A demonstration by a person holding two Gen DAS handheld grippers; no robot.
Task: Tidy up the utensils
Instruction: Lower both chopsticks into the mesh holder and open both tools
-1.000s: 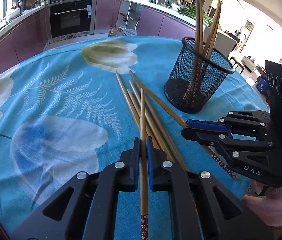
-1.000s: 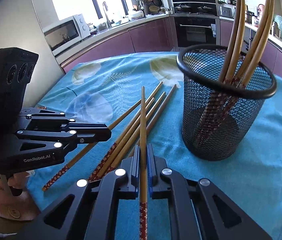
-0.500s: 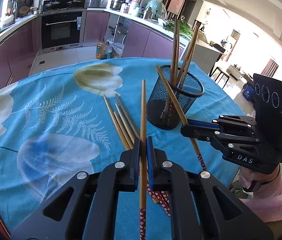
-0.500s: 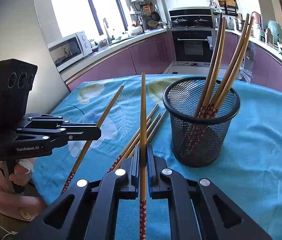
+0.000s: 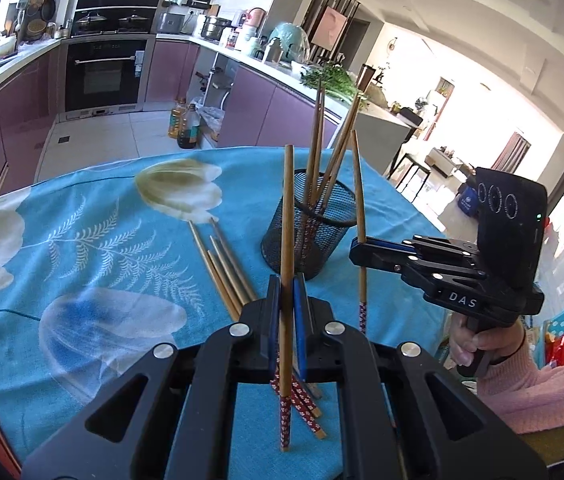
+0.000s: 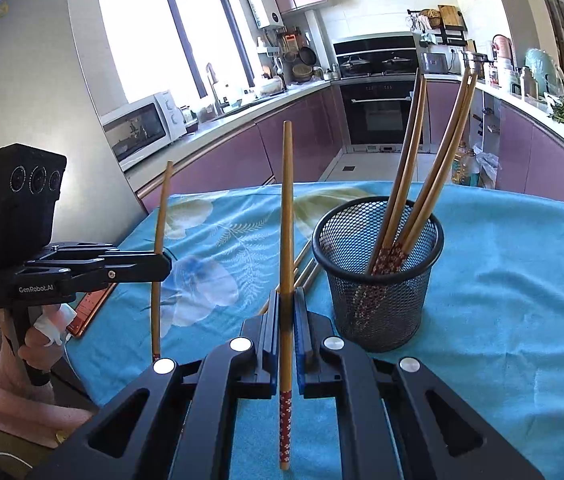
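My left gripper (image 5: pixel 287 292) is shut on a wooden chopstick (image 5: pixel 287 216) with a red flowered end, held upright above the table. My right gripper (image 6: pixel 287 304) is shut on another chopstick (image 6: pixel 287 208), also upright. Each gripper shows in the other's view: the right one (image 5: pixel 356 246) beside the holder, the left one (image 6: pixel 164 266) at the table's left edge. A black mesh holder (image 6: pixel 378 272) stands on the blue cloth with several chopsticks (image 6: pixel 406 160) leaning in it; it also shows in the left wrist view (image 5: pixel 308 232). Several loose chopsticks (image 5: pixel 222 264) lie on the cloth left of the holder.
The table has a blue flowered cloth (image 5: pixel 82 240). A red phone (image 6: pixel 88 308) lies at the table's left edge. Kitchen counters, an oven (image 6: pixel 382 108) and a microwave (image 6: pixel 142 128) stand behind the table.
Both grippers have risen and tilted their chopsticks from slanting to upright. The holder looks farther away and lower in both views.
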